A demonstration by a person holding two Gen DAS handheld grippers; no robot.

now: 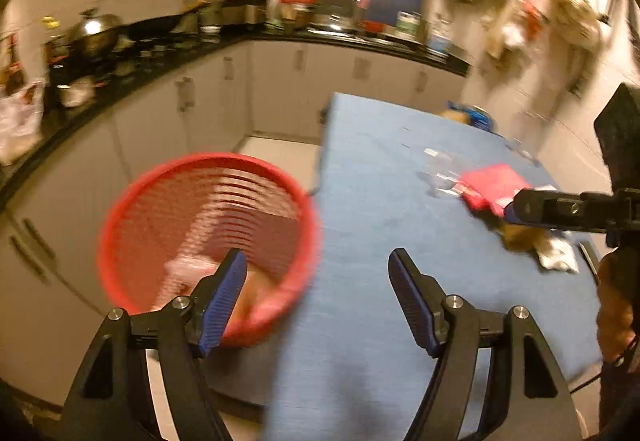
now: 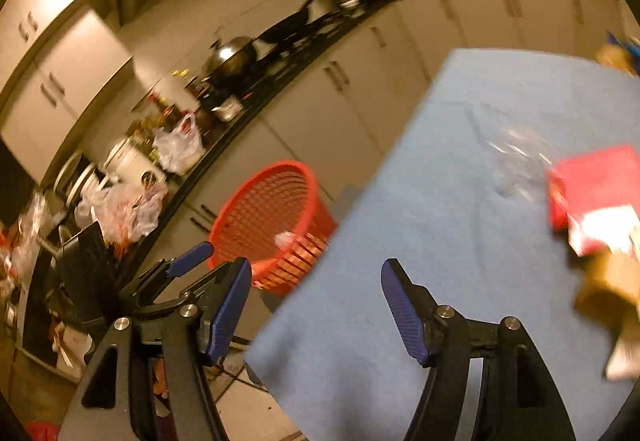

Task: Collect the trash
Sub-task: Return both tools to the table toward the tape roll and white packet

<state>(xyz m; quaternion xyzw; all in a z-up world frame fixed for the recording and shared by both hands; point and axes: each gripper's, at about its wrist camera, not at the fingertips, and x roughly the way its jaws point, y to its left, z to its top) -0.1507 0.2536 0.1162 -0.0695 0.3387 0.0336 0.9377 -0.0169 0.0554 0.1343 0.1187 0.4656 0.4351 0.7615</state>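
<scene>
1. Red mesh basket [image 1: 208, 237] sits on the floor at the left edge of your blue-clothed table [image 1: 380, 241]; both views are motion-blurred.
2. Left wrist view only: pale and orange scraps in the basket bottom, and your right gripper [image 1: 516, 207] reaching in from the right over the red packet [image 1: 494, 189], with crumpled brown and white trash [image 1: 540, 245] under it.
3. Right wrist view only: your left gripper [image 2: 188, 255] low left beside the basket, and white plastic bags [image 2: 178, 145] on the black counter.
4. Clear plastic wrapper [image 2: 520, 161] lies on the table just beside the red packet.
5. Left gripper: jaws wide, nothing between them, pitched down over the basket and table edge.
6. Right gripper [image 2: 316, 309]: jaws wide, empty, angled down across the table's near corner.
</scene>
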